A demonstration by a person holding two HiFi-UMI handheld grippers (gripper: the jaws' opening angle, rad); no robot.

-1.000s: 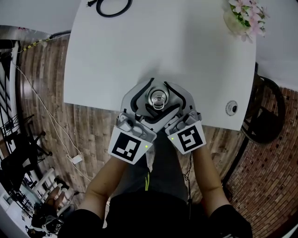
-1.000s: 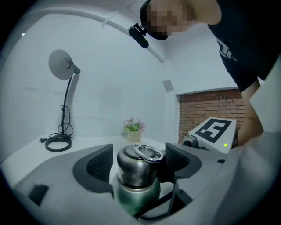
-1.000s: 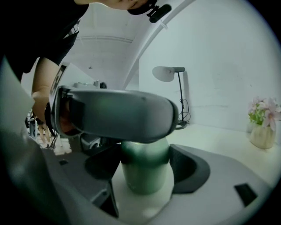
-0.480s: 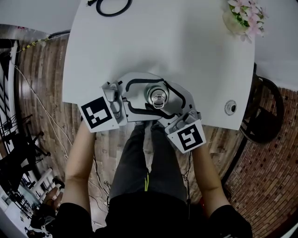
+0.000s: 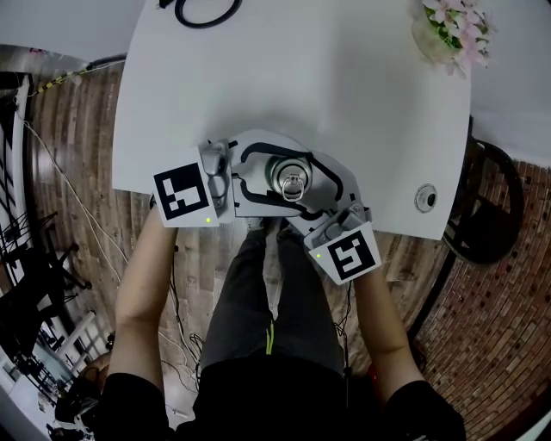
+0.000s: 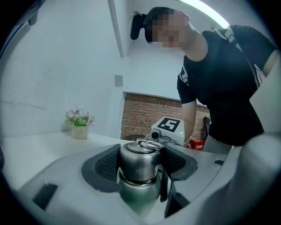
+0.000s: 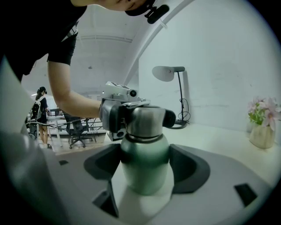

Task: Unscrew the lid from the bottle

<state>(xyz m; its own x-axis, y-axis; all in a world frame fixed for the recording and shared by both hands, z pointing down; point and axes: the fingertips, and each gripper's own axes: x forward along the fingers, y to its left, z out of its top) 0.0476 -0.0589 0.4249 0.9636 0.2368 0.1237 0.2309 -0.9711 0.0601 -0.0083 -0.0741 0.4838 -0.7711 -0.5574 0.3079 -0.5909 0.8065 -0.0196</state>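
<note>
The left gripper has its jaws round the steel lid. They have just been closing with the lid between them, and the pads look pressed to its sides, though the wide-angle bend leaves the left contact a little unsure. The right gripper has its jaws clamped on the green-tinted body of the bottle, just below the lid. The bottle stands upright on the white table, close to its near edge, so the person's forearms hang out past that edge over the brick-patterned floor. Beyond the bottle, open tabletop runs to a black cable loop at the far edge and a flower pot in the far right corner. A small round metal fitting sits by the near edge, well apart from the grippers, and a black chair stands off that corner.
</note>
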